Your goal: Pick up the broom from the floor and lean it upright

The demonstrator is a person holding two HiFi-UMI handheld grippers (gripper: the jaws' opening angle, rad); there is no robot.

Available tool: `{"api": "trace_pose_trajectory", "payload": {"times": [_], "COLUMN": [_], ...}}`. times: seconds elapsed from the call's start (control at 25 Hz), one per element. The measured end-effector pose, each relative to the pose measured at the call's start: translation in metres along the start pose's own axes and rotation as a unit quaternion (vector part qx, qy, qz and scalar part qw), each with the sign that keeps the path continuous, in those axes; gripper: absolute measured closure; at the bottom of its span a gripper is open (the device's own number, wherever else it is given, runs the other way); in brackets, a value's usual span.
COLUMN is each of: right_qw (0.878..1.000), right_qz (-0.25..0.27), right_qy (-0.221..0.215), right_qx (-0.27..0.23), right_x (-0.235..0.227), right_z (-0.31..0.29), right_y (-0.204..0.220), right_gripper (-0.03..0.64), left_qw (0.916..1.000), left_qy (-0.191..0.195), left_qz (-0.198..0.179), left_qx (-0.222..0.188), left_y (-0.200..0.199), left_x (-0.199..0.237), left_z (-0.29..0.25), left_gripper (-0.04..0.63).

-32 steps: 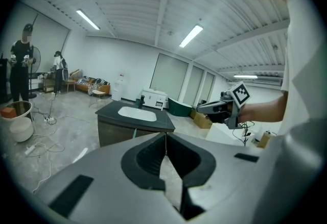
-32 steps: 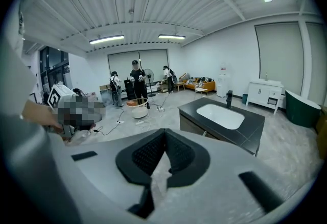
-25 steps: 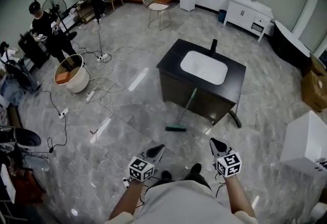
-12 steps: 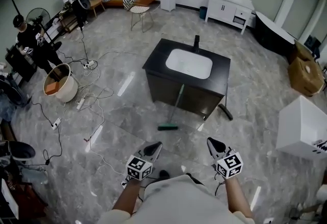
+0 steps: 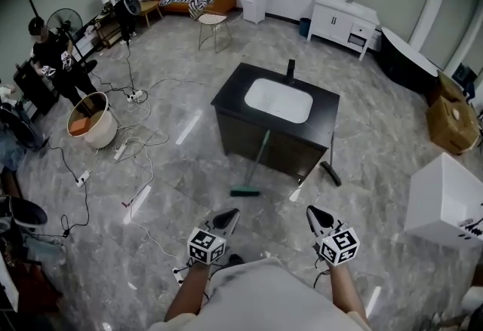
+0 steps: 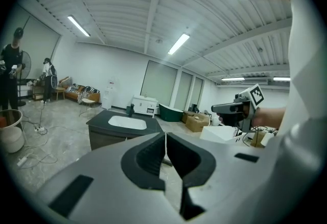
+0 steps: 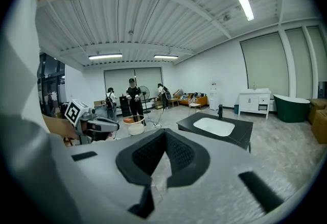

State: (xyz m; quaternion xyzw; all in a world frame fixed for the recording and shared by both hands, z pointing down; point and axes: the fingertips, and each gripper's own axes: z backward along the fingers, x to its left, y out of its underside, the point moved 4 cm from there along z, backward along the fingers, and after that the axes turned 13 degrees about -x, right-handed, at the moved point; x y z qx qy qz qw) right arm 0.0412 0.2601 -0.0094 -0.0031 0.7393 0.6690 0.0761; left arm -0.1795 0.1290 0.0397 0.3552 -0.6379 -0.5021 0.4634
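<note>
Head view | broom [image 5: 256, 162] still leaning on cabinet [image 5: 298, 148] | left claw [image 5: 232, 213], right claw [image 5: 312, 211] closed

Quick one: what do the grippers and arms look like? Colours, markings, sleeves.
Both match. The left gripper and right gripper have grey bodies tapering to pointed jaws, lined with black ridged pads. Each carries a white cube with black square markers. The person wears a pale top, and the forearms are uncovered.

The broom [image 5: 255, 163] stands tilted: its green head rests on the grey floor [image 5: 189, 201], and its thin green handle leans against the black sink cabinet [image 5: 234, 133].
</note>
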Motion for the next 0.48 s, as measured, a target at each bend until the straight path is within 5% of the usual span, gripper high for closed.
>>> {"api": "trace_pose_trajectory", "payload": {"times": [0.48], "right_qw": [1.0], "right_qz": [0.0], "right_qy": [-0.006], "right_qx": [-0.001], "right_x": [0.0011], "right_z": [0.0032], "right_y": [0.0064], "right_gripper": [0.617], "left_qw": [1.0], "left_qy": [-0.002], "left_qz": [-0.004], "left_qx": [0.004], "left_y": [-0.0015], "left_x": [-0.0049], "left_z": [0.0056], "left_gripper": [0.583]}}
